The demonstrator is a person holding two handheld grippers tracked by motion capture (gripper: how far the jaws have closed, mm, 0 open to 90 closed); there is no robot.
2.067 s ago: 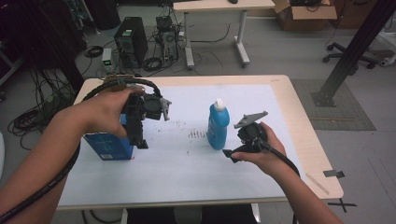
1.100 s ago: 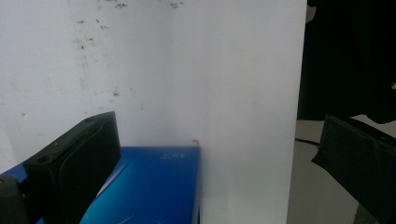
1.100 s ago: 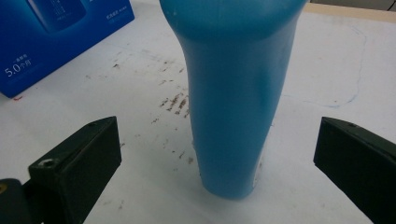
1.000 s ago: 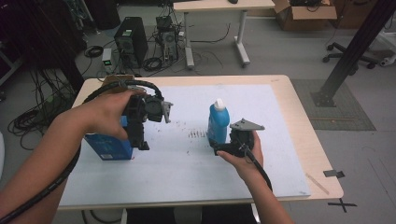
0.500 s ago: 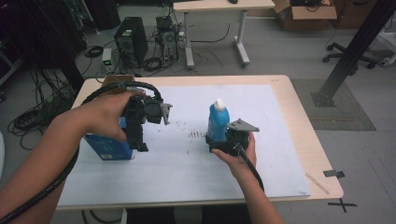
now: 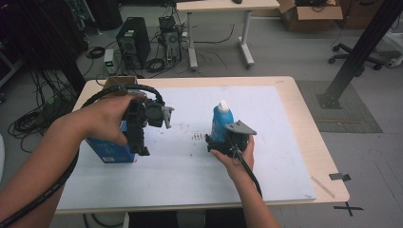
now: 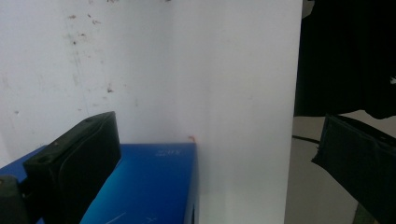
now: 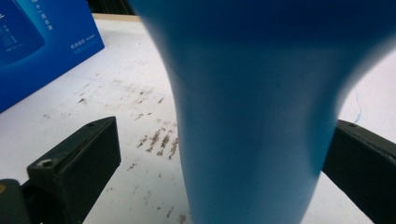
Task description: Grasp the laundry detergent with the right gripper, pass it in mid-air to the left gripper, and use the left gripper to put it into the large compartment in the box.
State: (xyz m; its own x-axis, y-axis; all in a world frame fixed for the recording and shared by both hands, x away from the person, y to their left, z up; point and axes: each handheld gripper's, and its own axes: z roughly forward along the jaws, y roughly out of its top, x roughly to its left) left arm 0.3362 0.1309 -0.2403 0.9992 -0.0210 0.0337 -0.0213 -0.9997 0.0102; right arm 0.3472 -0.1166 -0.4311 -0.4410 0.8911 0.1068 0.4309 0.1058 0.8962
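**Bottle between my right jaws, not yet pinched**

- My right gripper (image 6: 215,143): jaws spread either side of the blue bottle (image 6: 221,119), gaps visible in the right gripper view. I judge closing on it comes next.
- My left gripper (image 6: 142,145): jaws spread, one over the blue box (image 6: 110,150) near the table's (image 6: 304,110) left edge.
- Open room: white mat (image 6: 280,137) bare toward the right edge and far corners.
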